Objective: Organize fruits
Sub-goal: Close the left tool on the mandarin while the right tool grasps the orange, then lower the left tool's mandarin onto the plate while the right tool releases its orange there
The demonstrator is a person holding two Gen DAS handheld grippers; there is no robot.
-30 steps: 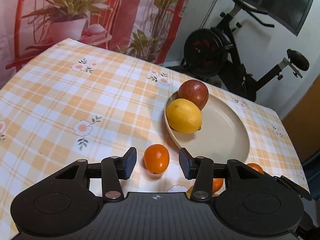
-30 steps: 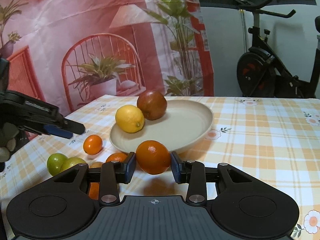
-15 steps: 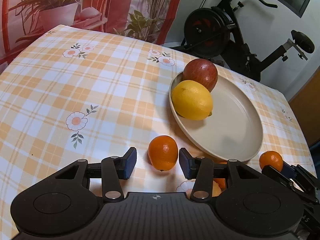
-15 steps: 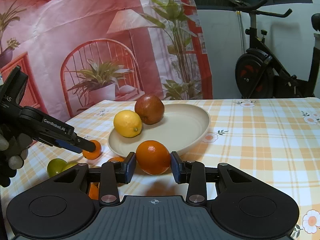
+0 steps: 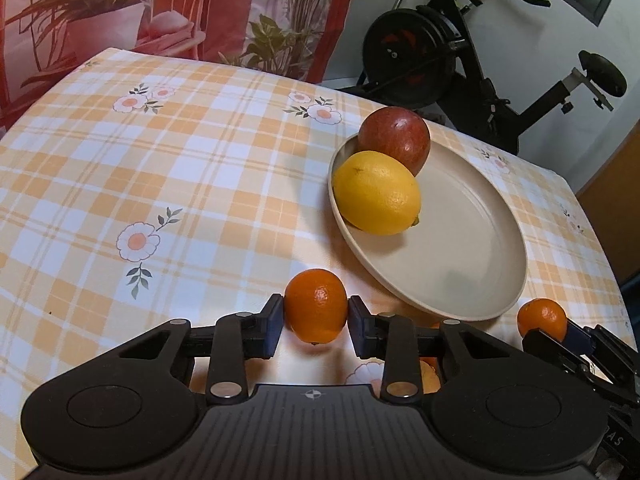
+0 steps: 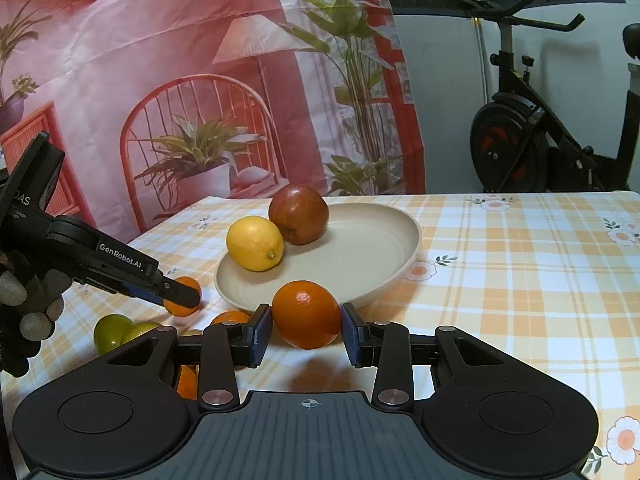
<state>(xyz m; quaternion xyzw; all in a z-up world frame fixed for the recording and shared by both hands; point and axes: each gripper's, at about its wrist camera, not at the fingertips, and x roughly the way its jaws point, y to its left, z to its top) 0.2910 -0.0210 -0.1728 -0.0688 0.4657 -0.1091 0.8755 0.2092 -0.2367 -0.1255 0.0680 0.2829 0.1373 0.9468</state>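
Note:
A beige plate [image 5: 460, 248] [image 6: 360, 256] on the checked tablecloth holds a yellow lemon [image 5: 376, 192] [image 6: 255, 249] and a red apple [image 5: 394, 142] [image 6: 298, 214]. My left gripper [image 5: 316, 324] [image 6: 182, 292] points down at a small orange [image 5: 316, 306] [image 6: 186, 282] lying left of the plate. Its jaws are closing, and both pads touch the fruit's sides. My right gripper [image 6: 306, 332] is shut on a larger orange [image 6: 307, 314] [image 5: 542, 317], held just above the cloth by the plate's near rim.
Two green fruits [image 6: 113, 328] and more oranges [image 6: 230, 316] lie on the cloth near the front left, partly hidden by my right gripper. A gloved hand [image 6: 24, 300] holds the left gripper. An exercise bike [image 6: 516, 148] stands behind the table.
The left gripper came down and forward over the small orange, and its jaws narrowed until the pads met the fruit. The right gripper stayed still with its orange.

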